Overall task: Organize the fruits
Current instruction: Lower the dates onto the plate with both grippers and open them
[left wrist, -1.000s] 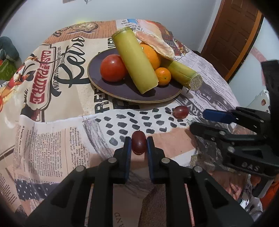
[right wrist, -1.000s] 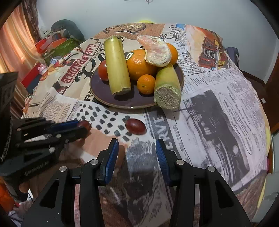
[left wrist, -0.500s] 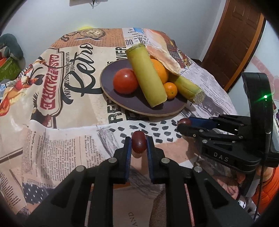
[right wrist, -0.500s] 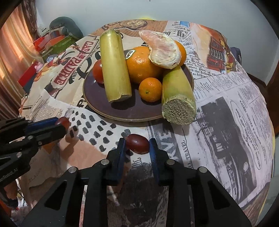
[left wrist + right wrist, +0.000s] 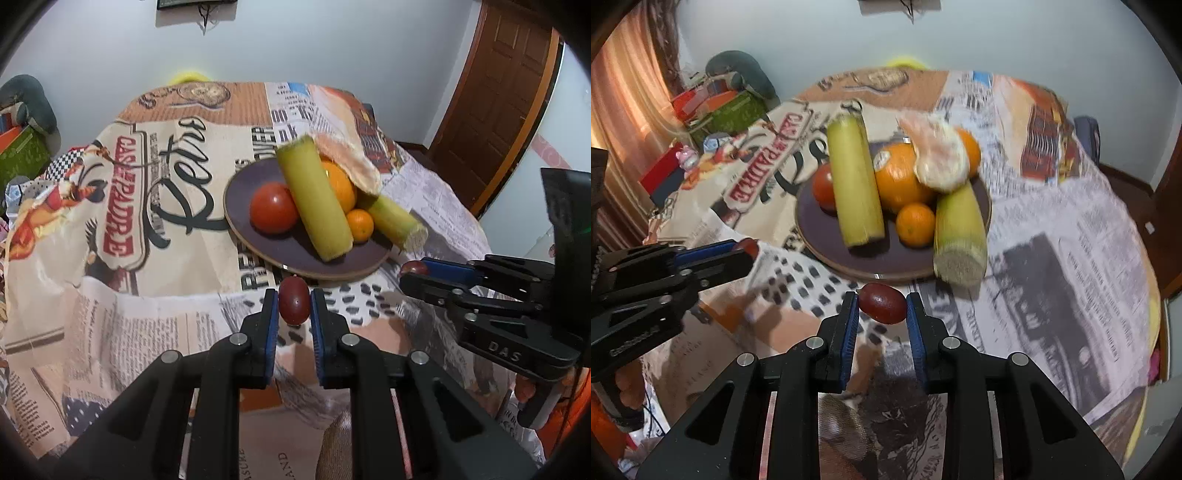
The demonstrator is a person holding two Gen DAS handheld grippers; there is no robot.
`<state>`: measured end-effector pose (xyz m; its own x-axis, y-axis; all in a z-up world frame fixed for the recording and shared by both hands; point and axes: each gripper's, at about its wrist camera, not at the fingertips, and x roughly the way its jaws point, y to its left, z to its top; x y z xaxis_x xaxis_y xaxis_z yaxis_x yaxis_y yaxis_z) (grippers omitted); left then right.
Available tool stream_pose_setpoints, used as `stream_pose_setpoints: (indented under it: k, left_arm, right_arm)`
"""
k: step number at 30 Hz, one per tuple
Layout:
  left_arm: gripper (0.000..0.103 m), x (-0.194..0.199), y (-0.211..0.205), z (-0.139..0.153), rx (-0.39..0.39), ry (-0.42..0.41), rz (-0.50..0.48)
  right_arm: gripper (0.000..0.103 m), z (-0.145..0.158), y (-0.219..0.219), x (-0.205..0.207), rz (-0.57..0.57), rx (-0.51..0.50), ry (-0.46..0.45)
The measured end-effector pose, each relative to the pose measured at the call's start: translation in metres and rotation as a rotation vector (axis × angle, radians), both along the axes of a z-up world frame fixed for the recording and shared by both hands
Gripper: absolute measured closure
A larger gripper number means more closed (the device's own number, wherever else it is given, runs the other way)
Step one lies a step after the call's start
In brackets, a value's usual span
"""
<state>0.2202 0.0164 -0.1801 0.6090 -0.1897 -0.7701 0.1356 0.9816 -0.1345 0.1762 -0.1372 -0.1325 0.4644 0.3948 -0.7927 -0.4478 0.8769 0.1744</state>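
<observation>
Left gripper (image 5: 293,306) is clamped on a small dark red oval grape (image 5: 293,305), blue pads pressing both its sides, held clear above the table covered in a newspaper-print cloth (image 5: 159,325), just short of the near rim of the round dark purple plate (image 5: 240,192). Right gripper (image 5: 881,308) is clamped on a 2nd dark red oval grape (image 5: 882,303), lying crosswise between its blue pads, also lifted off the cloth and near the plate's near rim. In the left wrist view the right gripper (image 5: 415,267) shows at the right side with its grape tip poking out; in the right wrist view the left gripper (image 5: 748,249) shows at the left side with its grape at the tips. The 2 grippers sit side by side, apart, both over the near part of the table. On the plate: a red tomato (image 5: 274,207) at its left side, a long pale green cut sugarcane stalk (image 5: 314,199) leaning across the middle, a big orange with a sticker (image 5: 899,177), a small mandarin (image 5: 915,224) toward the near side, a 2nd thicker green cane piece (image 5: 960,229) with its cut end overhanging the plate's near-right rim, and a peeled pale citrus segment (image 5: 940,157) resting on top of the oranges. Another orange fruit (image 5: 969,149) peeks out behind that segment. Right wrist view is motion-blurred.
</observation>
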Motion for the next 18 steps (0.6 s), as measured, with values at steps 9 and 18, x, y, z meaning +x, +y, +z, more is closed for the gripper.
stream_pose_setpoints:
  k: [9, 18]
  left_arm:
    - [0.087, 0.014, 0.005, 0.016, -0.014, -0.047, 0.007]
    - [0.087, 0.034, 0.004, 0.013, -0.018, -0.047, 0.000]
  right_arm:
    - [0.079, 0.017, 0.009, 0.009, 0.009, -0.004, -0.055]
    - [0.079, 0.016, 0.009, 0.028, -0.010, 0.001, -0.052]
